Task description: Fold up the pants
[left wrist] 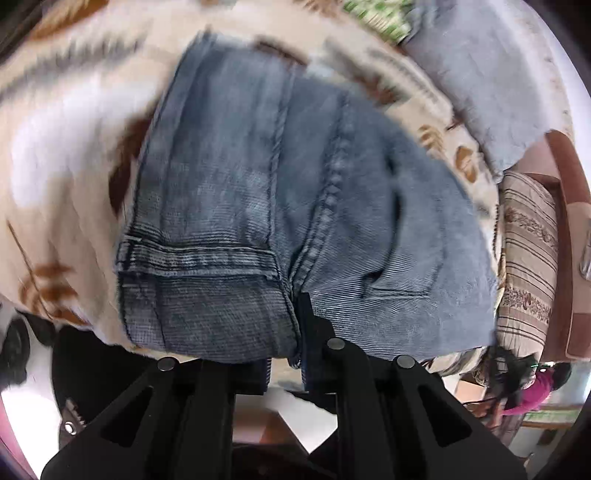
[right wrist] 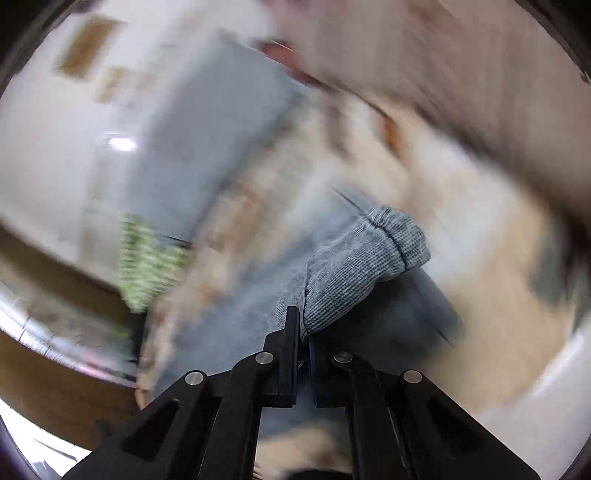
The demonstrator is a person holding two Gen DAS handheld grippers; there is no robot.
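The pants are blue-grey jeans (left wrist: 295,206) lying doubled over on a cream bedspread (left wrist: 66,122) with brown leaf prints. My left gripper (left wrist: 291,325) is shut on the near edge of the jeans, beside the hem band; the cloth covers its left finger. In the right wrist view, my right gripper (right wrist: 303,328) is shut on a bunched corner of the jeans (right wrist: 369,254) and holds it above the rest of the denim. That view is heavily motion-blurred.
A grey pillow (left wrist: 480,81) and a green patterned cloth (left wrist: 380,14) lie at the far side of the bed. A striped mattress edge (left wrist: 528,258) and a wooden frame are on the right. A person in pink (left wrist: 535,391) sits lower right.
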